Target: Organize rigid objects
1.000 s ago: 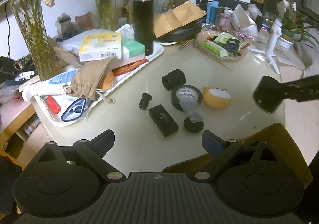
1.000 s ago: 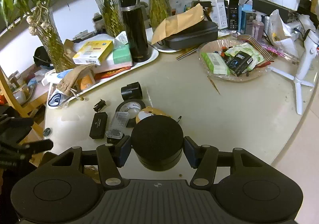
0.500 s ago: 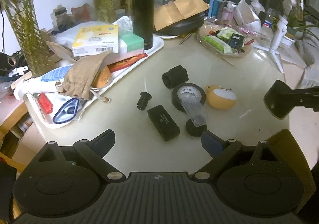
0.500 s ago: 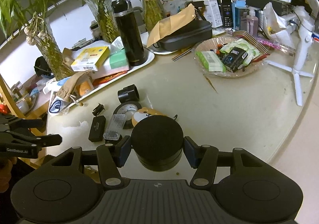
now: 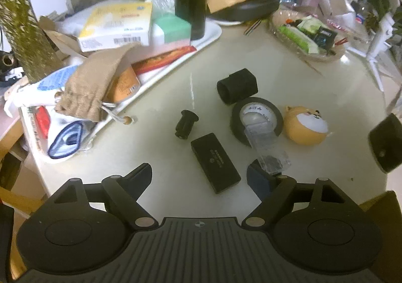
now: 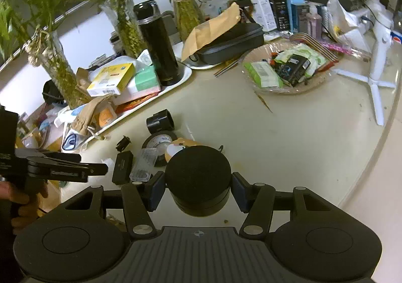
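Cluttered table (image 5: pixel 314 86): tray (image 5: pixel 211 31), tape roll (image 5: pixel 256 119), black box (image 5: pixel 214 162)

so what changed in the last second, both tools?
The left tool came down toward the flat black box; its jaws are closing, gripping nothing yet. The right tool stayed clamped on the black round can. Table items haven't shifted.

You can't read much here: the yellow box (image 5: pixel 118 24) shows a barcode w/ blurred print, the flat black case (image 5: pixel 215 162) carries a small logo and a text line too fine to read, and the tape roll's (image 5: pixel 256 120) inner label scribble stays illegible.
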Available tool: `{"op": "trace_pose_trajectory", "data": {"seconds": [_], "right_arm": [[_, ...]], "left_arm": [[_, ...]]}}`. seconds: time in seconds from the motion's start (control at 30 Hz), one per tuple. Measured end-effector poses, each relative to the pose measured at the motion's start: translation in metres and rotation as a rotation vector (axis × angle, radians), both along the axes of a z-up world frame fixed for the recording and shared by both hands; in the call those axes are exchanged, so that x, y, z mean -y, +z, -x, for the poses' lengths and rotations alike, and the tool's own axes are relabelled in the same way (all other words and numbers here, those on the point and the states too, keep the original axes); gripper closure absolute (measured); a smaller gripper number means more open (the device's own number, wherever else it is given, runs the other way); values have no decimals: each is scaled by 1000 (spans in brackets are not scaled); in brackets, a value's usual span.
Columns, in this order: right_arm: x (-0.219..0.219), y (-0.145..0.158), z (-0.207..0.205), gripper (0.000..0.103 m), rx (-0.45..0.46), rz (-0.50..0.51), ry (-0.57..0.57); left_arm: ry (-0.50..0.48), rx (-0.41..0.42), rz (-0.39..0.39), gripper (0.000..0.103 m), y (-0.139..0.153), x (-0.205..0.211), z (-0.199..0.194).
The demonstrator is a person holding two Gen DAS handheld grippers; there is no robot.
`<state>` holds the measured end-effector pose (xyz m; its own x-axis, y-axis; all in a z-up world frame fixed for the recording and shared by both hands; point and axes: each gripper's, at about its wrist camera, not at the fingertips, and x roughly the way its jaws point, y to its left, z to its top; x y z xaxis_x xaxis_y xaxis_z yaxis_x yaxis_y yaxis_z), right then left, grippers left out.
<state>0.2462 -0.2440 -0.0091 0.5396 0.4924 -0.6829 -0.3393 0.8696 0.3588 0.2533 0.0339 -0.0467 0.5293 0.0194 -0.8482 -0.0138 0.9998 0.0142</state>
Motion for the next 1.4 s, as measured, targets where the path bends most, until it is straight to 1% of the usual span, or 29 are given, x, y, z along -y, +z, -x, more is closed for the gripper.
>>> {"op": "trace_pose_trajectory", "data": {"seconds": [0.17,0.3,0.4,0.43,0.47,0.57,0.63,0.7,0.77,0.8,0.93,1.1,1.4], "right_arm": [[1,0,0,44,-2,-8,1],[1,1,0,44,2,-18,0],[4,0,-2,44,-14,-43,-6],[4,-1,-2,44,-17,-45,-8],[4,-1,-3,44,-18,-45,-11],[4,-1,-3,44,-19,-45,-10],[3,-1,-2,44,-15,-41,-8],[2,0,-1,44,-11,-38,-7],[2,0,-1,44,-8,-39,-10],[3,0,-1,44,-8,-41,-12],[3,1,-1,44,-7,-44,-15],[2,1,0,44,-4,-42,-15],[2,3,2,44,4,-40,-16]], "left_arm": [[17,-55,7,25,-12,3,-20],[31,-128,33,27,-23,3,-35],[52,-157,55,28,-29,1,-44],[53,-166,54,30,-31,2,-46],[50,-170,53,37,-32,2,-48],[48,-188,44,48,-37,5,-53],[45,-185,27,52,-37,7,-54],[47,-181,11,59,-36,9,-55],[56,-178,-15,72,-36,8,-54],[54,-178,-17,72,-35,7,-54],[52,-168,20,72,-35,1,-51],[41,-155,34,72,-28,-1,-46],[30,-110,25,72,-12,-1,-35]]}}
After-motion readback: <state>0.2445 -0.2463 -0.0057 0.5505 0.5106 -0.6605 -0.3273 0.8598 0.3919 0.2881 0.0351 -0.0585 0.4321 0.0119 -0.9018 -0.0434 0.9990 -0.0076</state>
